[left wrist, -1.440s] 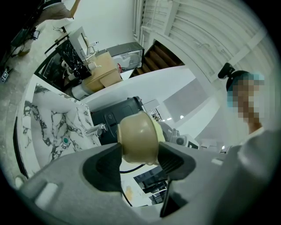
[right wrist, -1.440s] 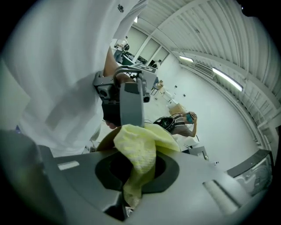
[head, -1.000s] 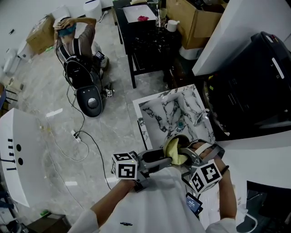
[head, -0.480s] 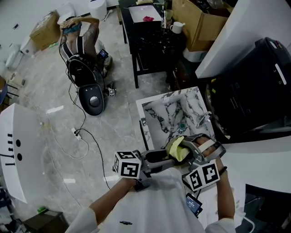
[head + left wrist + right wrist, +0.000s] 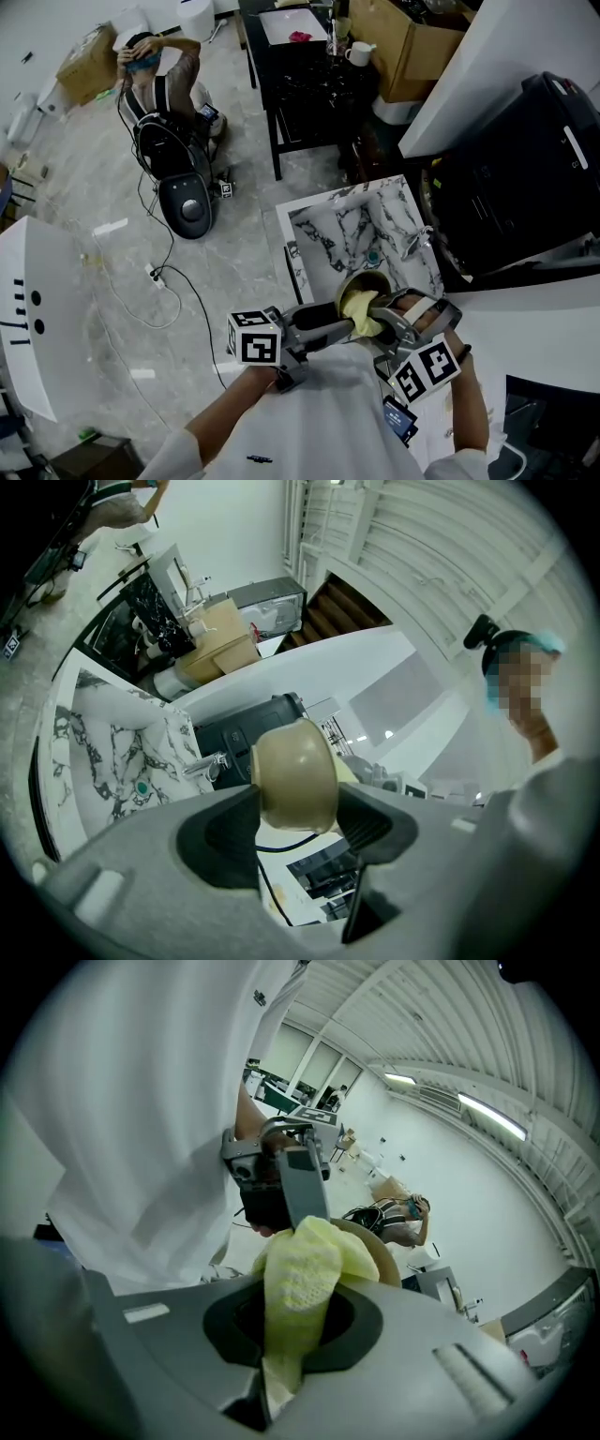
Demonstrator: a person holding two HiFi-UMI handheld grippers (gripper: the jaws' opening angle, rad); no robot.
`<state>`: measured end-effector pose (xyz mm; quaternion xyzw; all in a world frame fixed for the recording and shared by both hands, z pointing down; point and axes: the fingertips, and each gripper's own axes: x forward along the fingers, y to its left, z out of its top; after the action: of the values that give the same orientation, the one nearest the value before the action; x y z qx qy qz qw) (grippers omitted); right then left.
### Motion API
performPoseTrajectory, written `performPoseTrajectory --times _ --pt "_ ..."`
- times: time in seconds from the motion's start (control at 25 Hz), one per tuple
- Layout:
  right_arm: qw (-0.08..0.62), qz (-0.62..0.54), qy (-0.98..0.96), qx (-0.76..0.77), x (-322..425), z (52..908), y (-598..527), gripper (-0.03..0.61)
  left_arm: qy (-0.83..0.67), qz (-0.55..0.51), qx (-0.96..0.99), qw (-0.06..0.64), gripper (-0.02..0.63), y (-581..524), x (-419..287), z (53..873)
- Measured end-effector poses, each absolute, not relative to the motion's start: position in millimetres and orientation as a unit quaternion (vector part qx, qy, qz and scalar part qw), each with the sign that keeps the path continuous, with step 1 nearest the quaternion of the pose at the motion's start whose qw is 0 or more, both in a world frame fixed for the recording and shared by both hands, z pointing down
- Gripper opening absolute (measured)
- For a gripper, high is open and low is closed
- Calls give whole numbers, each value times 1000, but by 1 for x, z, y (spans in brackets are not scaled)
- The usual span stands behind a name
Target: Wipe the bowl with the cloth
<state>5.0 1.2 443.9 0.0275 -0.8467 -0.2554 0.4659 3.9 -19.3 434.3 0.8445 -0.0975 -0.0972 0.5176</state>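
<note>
A tan bowl (image 5: pixel 368 283) is held over the near edge of the marble sink (image 5: pixel 323 225). My left gripper (image 5: pixel 349 325) is shut on the bowl (image 5: pixel 292 773), whose rounded outside fills the space between the jaws. My right gripper (image 5: pixel 386 319) is shut on a yellow cloth (image 5: pixel 360 312). That cloth (image 5: pixel 302 1283) bulges out between the right jaws and presses into the bowl (image 5: pixel 382 1252), covering most of the inside. Just beyond the cloth in the right gripper view shows the left gripper (image 5: pixel 281 1185).
A large black appliance (image 5: pixel 511 183) stands right of the sink. A dark table (image 5: pixel 300 70) with a mug (image 5: pixel 356 53) and a cardboard box (image 5: pixel 398 37) sits beyond it. A person (image 5: pixel 155 80) crouches on the floor at upper left, with cables (image 5: pixel 169 281) trailing nearby.
The cloth has gone down into the bowl, after sitting higher over its rim half a second ago. The bowl's rim now shows above the cloth. Both grippers stayed close together.
</note>
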Motion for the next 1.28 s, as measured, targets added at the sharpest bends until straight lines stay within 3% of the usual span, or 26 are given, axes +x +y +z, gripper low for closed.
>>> performPoseTrajectory --times 0.6,1.28 --pt "500 -248 -823 106 59 429 -31 29 -93 -99 848 513 259 -16 4 431" --pt "411 -282 -844 199 40 385 -61 29 -101 -99 848 511 259 -19 2 433"
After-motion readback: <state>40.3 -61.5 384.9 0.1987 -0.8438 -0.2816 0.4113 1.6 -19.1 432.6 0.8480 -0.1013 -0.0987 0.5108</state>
